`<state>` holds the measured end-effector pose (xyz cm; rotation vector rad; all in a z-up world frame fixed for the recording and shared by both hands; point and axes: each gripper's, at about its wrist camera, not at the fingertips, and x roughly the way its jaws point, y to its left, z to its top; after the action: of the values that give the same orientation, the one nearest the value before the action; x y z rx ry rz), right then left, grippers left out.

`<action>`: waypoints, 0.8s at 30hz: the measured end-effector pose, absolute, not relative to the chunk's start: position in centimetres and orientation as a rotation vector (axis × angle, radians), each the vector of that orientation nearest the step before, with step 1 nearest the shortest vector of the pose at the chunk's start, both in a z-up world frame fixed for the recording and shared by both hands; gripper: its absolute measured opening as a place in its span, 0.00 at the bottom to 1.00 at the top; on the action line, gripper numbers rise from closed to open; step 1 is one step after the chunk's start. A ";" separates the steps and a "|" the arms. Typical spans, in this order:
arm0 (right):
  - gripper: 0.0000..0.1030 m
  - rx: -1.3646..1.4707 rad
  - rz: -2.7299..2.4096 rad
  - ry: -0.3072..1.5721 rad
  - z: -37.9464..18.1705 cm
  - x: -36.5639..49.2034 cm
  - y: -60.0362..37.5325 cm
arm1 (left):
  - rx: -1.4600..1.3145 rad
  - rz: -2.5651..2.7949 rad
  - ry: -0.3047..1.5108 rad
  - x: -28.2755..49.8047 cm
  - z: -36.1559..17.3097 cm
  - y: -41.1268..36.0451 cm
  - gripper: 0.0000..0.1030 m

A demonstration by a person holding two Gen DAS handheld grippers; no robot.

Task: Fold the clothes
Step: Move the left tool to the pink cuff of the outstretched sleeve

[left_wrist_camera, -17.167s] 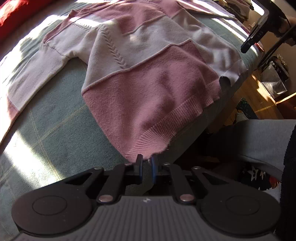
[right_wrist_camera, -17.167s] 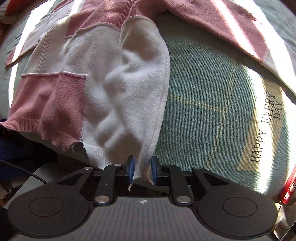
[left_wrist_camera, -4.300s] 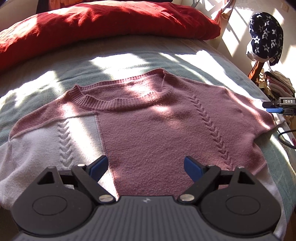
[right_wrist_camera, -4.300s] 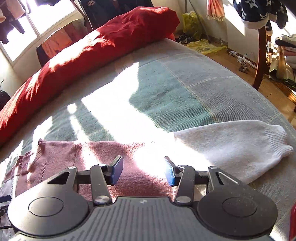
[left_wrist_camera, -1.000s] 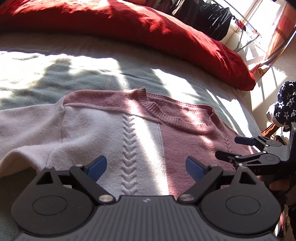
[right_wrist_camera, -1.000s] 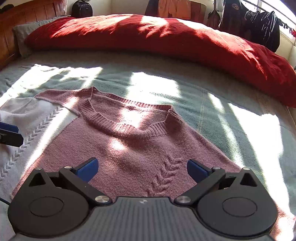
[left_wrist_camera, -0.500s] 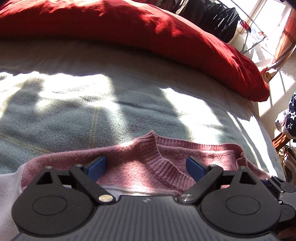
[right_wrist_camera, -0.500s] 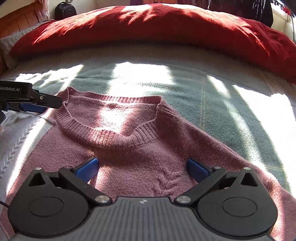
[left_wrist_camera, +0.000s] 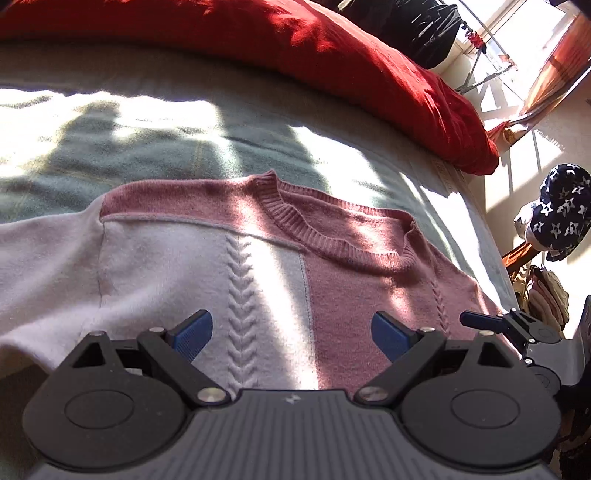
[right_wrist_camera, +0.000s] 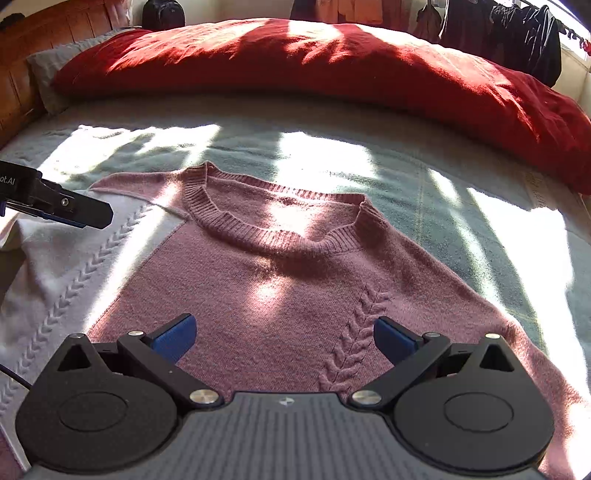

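Knitwear, one item: pink-and-white colour-block knitted sweater with ribbed round collar point(right_wrist_camera: 273, 236), lying face up and spread flat on the grey-green checked bed cover point(right_wrist_camera: 424, 177), collar toward the long red bolster pillow point(right_wrist_camera: 332, 66) at the far side. White left panel and its sleeve run out toward the left edge of the left wrist view; the sleeve end is out of frame. No fold shows in the part visible; judged from that, the folding proper is not yet begun, with sleeves and body all left to do. Lower hem is hidden beneath the tools, so its state cannot be told. Left gripper point(left_wrist_camera: 291, 332): blue-padded fingers spread wide, nothing between them, poised above the white cable-stitch panel. Right gripper point(right_wrist_camera: 284, 338): fingers likewise spread wide and empty, above the pink chest panel beside the raised cable stitch. Whether either touches the knit cannot be told. Containers: none in view. Adjacent: navy star-print cloth point(left_wrist_camera: 561, 210) on a wooden post off the bed's right edge; dark garments point(right_wrist_camera: 517, 33) hanging by the window.
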<state>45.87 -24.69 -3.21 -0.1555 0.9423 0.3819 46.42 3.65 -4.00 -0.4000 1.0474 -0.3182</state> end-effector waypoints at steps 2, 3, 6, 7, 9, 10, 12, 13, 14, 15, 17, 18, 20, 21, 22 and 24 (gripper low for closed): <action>1.00 -0.159 0.399 0.997 -4.1 44.1 -24.3 | -0.429 -0.304 1.049 44.2 -5.1 3.9 0.90; 1.00 -0.161 0.404 1.030 -4.8 43.6 -24.1 | -0.440 -0.296 1.035 43.3 -5.7 4.0 0.90; 1.00 -0.212 0.380 1.031 -6.1 42.2 -23.3 | -0.466 -0.295 0.990 42.0 -6.3 4.3 0.92; 1.00 -0.206 0.372 1.037 -6.1 42.3 -23.2 | -0.475 -0.297 0.984 42.0 -6.4 4.4 0.95; 1.00 -0.193 0.358 1.051 -6.1 42.6 -23.2 | -0.485 -0.307 0.988 42.3 -6.5 4.4 0.99; 1.00 -0.187 0.351 1.058 -6.2 42.7 -23.1 | -0.484 -0.309 0.992 42.5 -6.6 4.3 0.99; 1.00 -0.178 0.338 1.070 -6.2 43.0 -23.1 | -0.464 -0.321 1.001 42.8 -6.7 4.2 0.99; 1.00 -0.182 0.334 1.072 -6.2 43.0 -23.0 | -0.455 -0.328 1.005 42.9 -6.8 4.1 0.99; 1.00 -0.187 0.331 1.075 -6.2 43.0 -22.9 | -0.453 -0.334 1.009 43.0 -6.8 4.2 0.99; 1.00 -0.191 0.327 1.077 -6.2 43.0 -22.8 | -0.452 -0.340 1.014 43.1 -6.7 4.2 0.99; 1.00 -0.195 0.321 1.077 -6.2 42.9 -22.7 | -0.467 -0.343 1.023 43.0 -6.4 4.5 0.99; 1.00 -0.196 0.317 1.078 -6.1 42.9 -22.6 | -0.472 -0.343 1.029 43.0 -6.2 4.6 0.99; 1.00 -0.199 0.307 1.084 -6.0 42.9 -22.5 | -0.451 -0.347 1.039 42.7 -5.1 4.8 0.99; 1.00 -0.199 0.303 1.089 -5.9 42.9 -22.5 | -0.434 -0.352 1.028 42.4 -4.2 5.1 0.99; 1.00 -0.199 0.298 1.094 -5.9 42.9 -22.5 | -0.419 -0.358 1.015 42.1 -3.3 5.4 0.99; 1.00 -0.197 0.288 1.105 -5.7 42.8 -22.4 | -0.408 -0.373 0.979 41.8 -1.4 6.6 0.99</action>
<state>42.82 -22.44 -5.73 -0.1973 1.1048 0.2883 41.79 6.64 -1.41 -0.4076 0.9787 -0.3734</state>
